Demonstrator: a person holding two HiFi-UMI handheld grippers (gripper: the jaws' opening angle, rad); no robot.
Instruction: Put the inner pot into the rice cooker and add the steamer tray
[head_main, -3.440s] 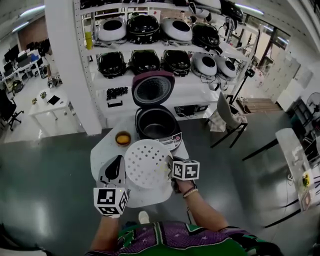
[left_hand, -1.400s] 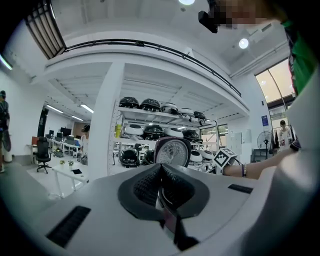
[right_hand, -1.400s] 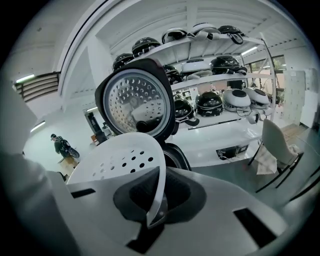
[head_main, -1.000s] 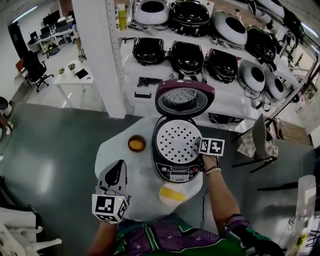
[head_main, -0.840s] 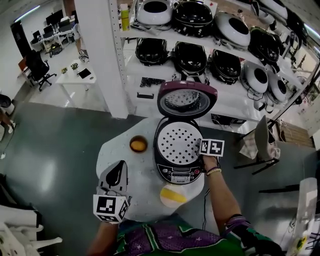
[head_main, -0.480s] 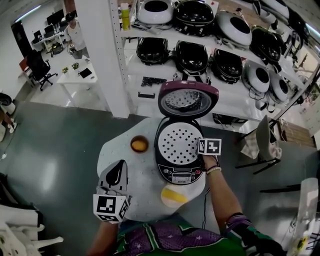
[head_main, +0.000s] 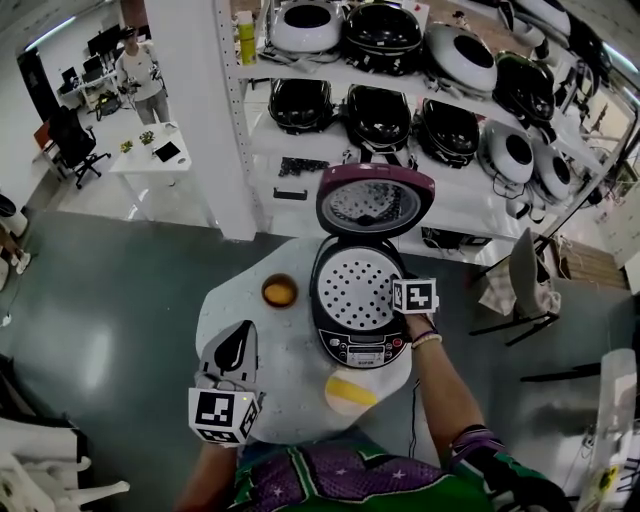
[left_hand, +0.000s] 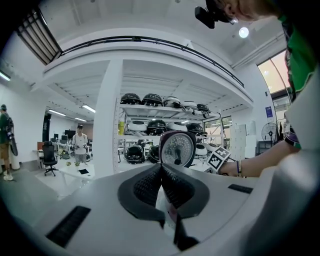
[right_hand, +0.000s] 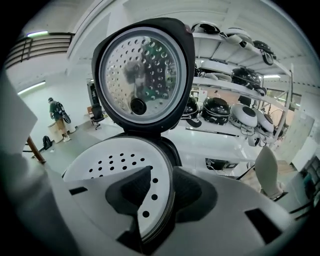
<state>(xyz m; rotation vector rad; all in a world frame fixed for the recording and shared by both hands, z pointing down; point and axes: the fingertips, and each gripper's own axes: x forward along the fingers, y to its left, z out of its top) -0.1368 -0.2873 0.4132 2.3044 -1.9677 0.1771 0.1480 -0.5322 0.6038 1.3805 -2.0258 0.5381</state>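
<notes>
Since the white, round, perforated plastic steamer tray (head_main: 350, 288) is seated flat in the mouth of the dark, maroon-lidded rice cooker (head_main: 362, 345), the task is judged to be almost complete. The inner pot is not plainly seen. Only a dark rim under the tray is shown in the right gripper view, so its placement is inferred. The cooker is set at the far right of the round white table (head_main: 225, 300), with its hinged lid (head_main: 375, 200) stood open. The right gripper (head_main: 395, 296) is held at the tray's right edge. Its fingers (right_hand: 127, 192) have just been opening and are parted partway, with the tray's rim between them but not pinched. The left gripper (head_main: 236, 345) is held at the near left above the table, its fingers (left_hand: 145, 186) closed together on nothing. Only the withdrawal of the right gripper is judged to be left.
</notes>
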